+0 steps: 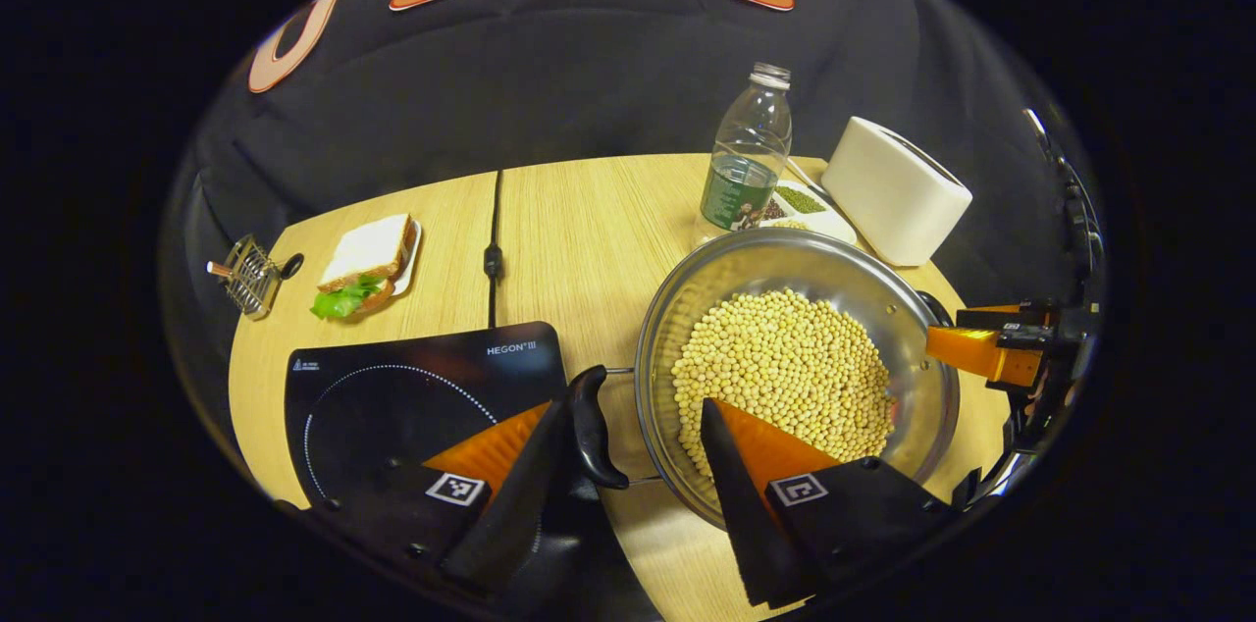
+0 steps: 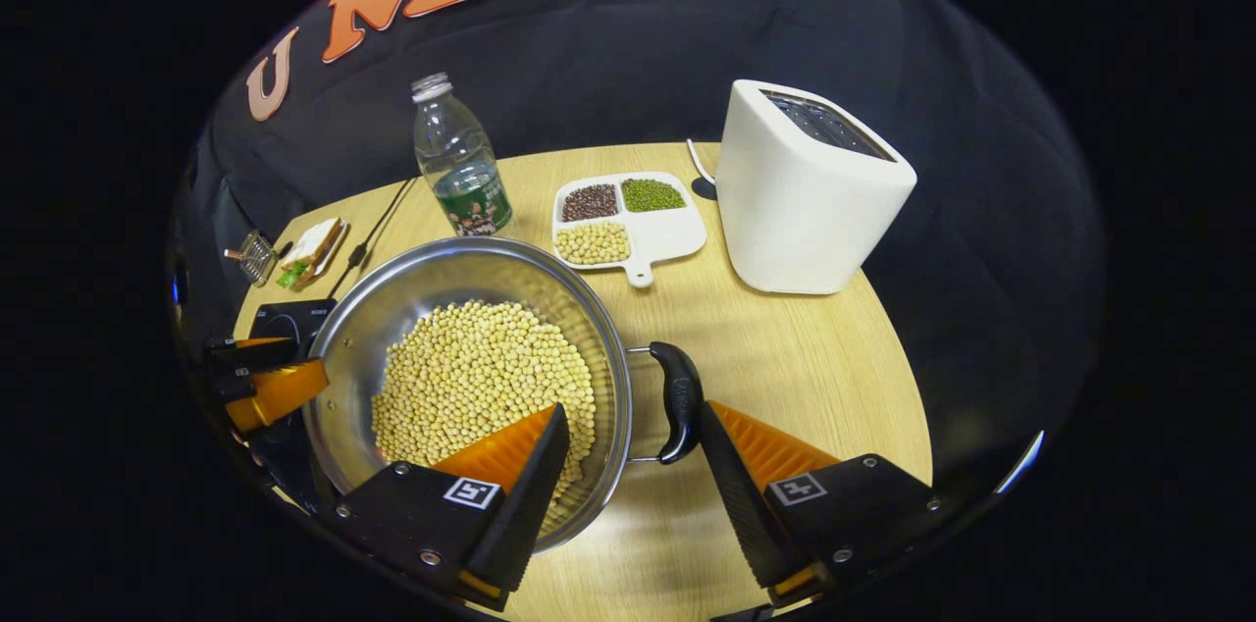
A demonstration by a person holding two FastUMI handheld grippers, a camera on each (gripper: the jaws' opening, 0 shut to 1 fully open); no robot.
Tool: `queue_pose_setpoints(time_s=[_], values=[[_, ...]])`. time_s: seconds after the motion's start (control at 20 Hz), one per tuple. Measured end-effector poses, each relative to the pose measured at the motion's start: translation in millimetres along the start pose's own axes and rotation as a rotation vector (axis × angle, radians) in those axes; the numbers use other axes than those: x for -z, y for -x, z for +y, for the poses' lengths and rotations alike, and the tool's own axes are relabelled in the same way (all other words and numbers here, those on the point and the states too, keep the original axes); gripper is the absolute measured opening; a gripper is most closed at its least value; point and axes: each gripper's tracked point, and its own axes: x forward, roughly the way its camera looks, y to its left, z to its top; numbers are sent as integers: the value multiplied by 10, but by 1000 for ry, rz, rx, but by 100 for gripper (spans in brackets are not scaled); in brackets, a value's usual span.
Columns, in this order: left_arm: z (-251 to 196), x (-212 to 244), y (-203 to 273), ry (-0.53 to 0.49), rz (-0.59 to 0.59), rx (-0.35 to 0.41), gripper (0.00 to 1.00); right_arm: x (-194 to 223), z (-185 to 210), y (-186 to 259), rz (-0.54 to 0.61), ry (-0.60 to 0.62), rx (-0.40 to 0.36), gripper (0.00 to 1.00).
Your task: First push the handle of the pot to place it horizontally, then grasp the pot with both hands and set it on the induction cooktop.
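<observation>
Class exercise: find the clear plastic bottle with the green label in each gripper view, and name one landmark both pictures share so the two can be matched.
Left gripper view: the bottle stands upper right of centre, behind the pot.
Right gripper view: the bottle stands upper left, behind the pot.
Shared landmark: the white toaster, right of the bottle in both.

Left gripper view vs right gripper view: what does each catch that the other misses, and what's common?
Left gripper view alone: the induction cooktop's ring in full, and the pot's left handle between the left hand-held gripper's open fingers.

Right gripper view alone: the toaster's slotted top, all compartments of the divided tray, and the pot's right handle between the right hand-held gripper's fingers.

Shared: pot of beans, bottle, sandwich, table.
</observation>
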Motion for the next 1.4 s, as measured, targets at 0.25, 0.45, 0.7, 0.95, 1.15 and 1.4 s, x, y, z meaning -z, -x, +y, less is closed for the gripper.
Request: queue_pose_setpoints(time_s=[0.25,0.45,0.7,0.95,1.15,1.4], values=[[-217,-66,-125,-64,-26,4,90,27,-121,-118,17,-23,66,84],[-228,-44,-332,-55,-9,-5,90,111,-173,-378,16,-43,90,84],[-217,45,-566,-43,25,-25,90,67,-133,-280,19,-35,68,75],[-134,39,-689,-21,19,-60,81,74,-123,-294,23,-12,88,69],[-127,6,-709,-12,0,-90,78,86,-120,-286,13,-4,125,65],[-121,-6,-645,-6,-17,-120,77,99,-107,-285,19,-54,120,59]])
